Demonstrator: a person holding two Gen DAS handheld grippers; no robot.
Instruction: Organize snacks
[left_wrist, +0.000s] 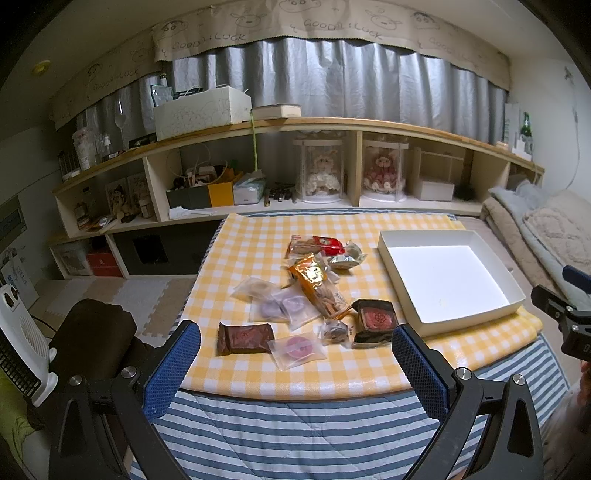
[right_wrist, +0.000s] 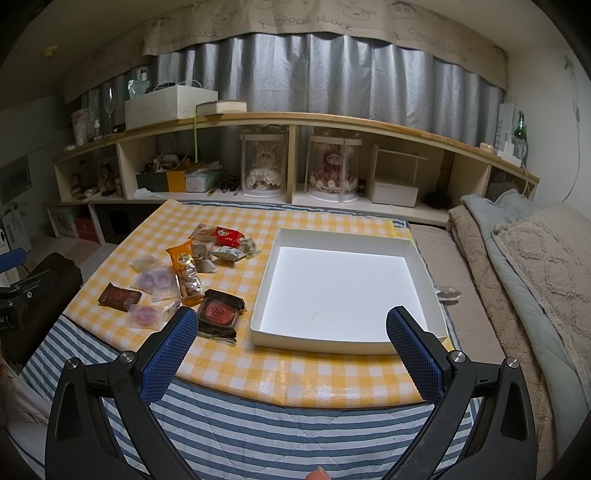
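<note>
Several wrapped snacks lie scattered on the yellow checked table cover (left_wrist: 258, 229): an orange cracker pack (left_wrist: 319, 286), a red pack (left_wrist: 317, 244), a brown square pack (left_wrist: 244, 338), a dark pack with a red cake (left_wrist: 375, 320) and clear pouches with purple and pink sweets (left_wrist: 297, 347). An empty white box (left_wrist: 448, 275) sits to their right, also seen as the white box (right_wrist: 343, 291) in the right wrist view. My left gripper (left_wrist: 295, 354) hovers open over the near table edge, before the snacks. My right gripper (right_wrist: 291, 339) is open in front of the box, beside the dark pack (right_wrist: 219, 312).
A long wooden shelf unit (left_wrist: 295, 127) with boxes, two doll cases and clutter runs behind the table. Folded blankets (right_wrist: 524, 258) lie at the right. A white heater (left_wrist: 22, 343) and a brown cushion (left_wrist: 96, 328) stand on the floor at the left. A striped quilt (left_wrist: 295, 435) hangs below the cover.
</note>
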